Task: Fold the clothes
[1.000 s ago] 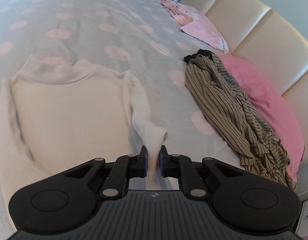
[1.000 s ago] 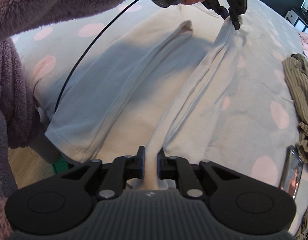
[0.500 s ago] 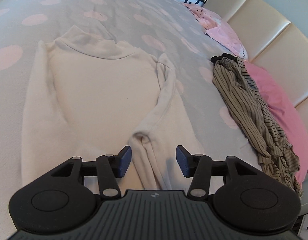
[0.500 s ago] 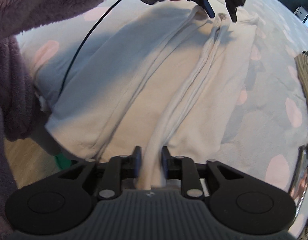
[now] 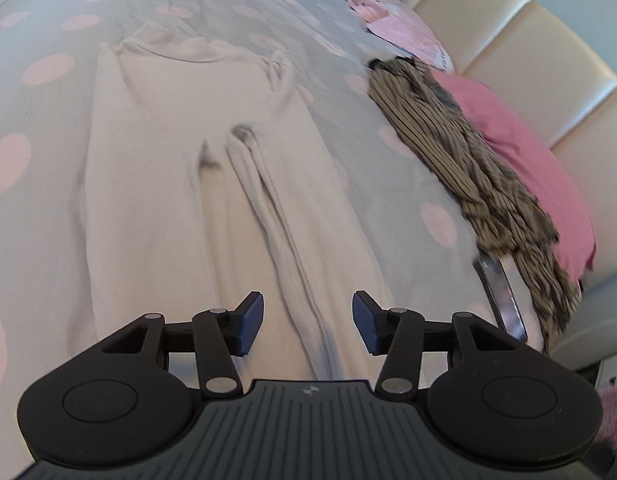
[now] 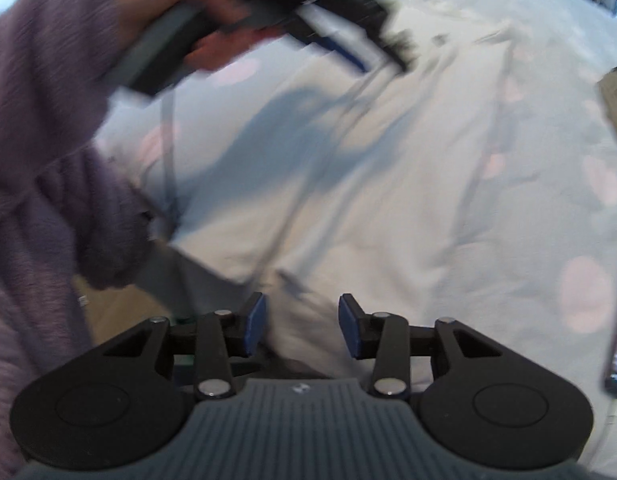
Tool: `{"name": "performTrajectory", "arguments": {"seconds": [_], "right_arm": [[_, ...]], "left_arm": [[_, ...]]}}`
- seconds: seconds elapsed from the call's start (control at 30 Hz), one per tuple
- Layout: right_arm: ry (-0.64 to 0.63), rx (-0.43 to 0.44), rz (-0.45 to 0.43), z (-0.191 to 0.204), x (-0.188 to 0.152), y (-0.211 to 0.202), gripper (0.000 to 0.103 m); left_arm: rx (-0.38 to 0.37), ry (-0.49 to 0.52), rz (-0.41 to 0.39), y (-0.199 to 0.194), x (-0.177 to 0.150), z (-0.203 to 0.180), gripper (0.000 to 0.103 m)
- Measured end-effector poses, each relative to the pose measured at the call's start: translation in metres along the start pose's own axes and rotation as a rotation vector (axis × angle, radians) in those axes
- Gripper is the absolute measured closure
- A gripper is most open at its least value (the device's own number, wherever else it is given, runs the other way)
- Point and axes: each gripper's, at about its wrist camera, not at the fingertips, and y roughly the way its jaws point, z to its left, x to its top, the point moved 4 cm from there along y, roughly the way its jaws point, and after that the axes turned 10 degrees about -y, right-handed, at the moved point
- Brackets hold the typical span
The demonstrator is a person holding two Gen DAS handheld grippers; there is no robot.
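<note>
The sweater [image 5: 156, 184] lies flat on the bed [image 5: 48, 20], neck away from the camera, cream and soft, with both sleeves laid lengthwise over its body; the sleeve [image 5: 276, 216] nearer the striped garment [image 5: 460, 168] is bunched into a narrow rope, not smoothed flat. That rope is the likely trouble: folded over as it lies, it would probably leave a lumpy, skewed fold, and thin knit like this may drag and shift if pinched off-centre. The left hand-held gripper [image 5: 307, 322] stands released above the sweater's hem, the sleeve passing between its jaws untouched. The right hand-held gripper [image 6: 301, 326], its jaws just having parted, also grasps nothing; cloth lies below, clear of the pads. The right view is blurred.
</note>
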Motion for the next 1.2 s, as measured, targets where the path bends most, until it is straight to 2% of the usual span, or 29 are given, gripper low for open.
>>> {"name": "performTrajectory", "arguments": {"seconds": [0.1,0.23,0.43,0.47,0.5,0.53,0.57,0.6,0.73,0.93,1.07,1.13,1.2], "right_arm": [[0.015,-0.089,-0.026,-0.017,0.001,-0.001,0.060],[0.034,-0.166,0.001,-0.031,-0.005,0.002,0.060],[0.222,-0.090,0.018,-0.053,-0.016,0.022,0.060],[0.252,-0.072,0.017,-0.056,-0.017,0.025,0.063],[0.278,-0.054,0.013,-0.058,-0.018,0.027,0.070],[0.290,-0.048,0.011,-0.059,-0.018,0.027,0.088],[0.288,-0.057,0.011,-0.059,-0.018,0.024,0.090],[0.286,-0.066,0.015,-0.059,-0.017,0.021,0.091],[0.266,-0.094,0.050,-0.057,-0.018,0.016,0.092],[0.204,-0.125,0.092,-0.053,-0.019,0.025,0.091],[0.170,-0.184,0.116,-0.050,-0.020,0.015,0.086],[0.143,-0.224,0.105,-0.048,-0.018,0.008,0.081],[0.133,-0.238,0.069,-0.044,-0.013,0.002,0.081]], "left_arm": [[-0.014,0.020,0.024,-0.009,-0.028,-0.011,0.056],[0.003,0.053,0.064,-0.013,-0.070,-0.022,0.056],[0.018,0.034,0.152,-0.006,-0.117,-0.021,0.056],[0.023,0.033,0.159,-0.003,-0.122,-0.020,0.057],[0.019,0.032,0.170,-0.001,-0.125,-0.020,0.060],[0.010,0.036,0.183,0.001,-0.128,-0.021,0.063],[-0.005,0.043,0.199,0.003,-0.132,-0.023,0.080],[-0.017,0.051,0.210,0.004,-0.135,-0.025,0.089],[-0.042,0.072,0.217,0.003,-0.141,-0.030,0.096],[-0.035,0.026,0.236,0.009,-0.144,-0.023,0.094],[0.016,0.082,0.208,-0.008,-0.147,-0.029,0.065],[0.028,0.109,0.183,-0.019,-0.150,-0.032,0.063],[0.030,0.126,0.152,-0.031,-0.153,-0.034,0.062]]}}
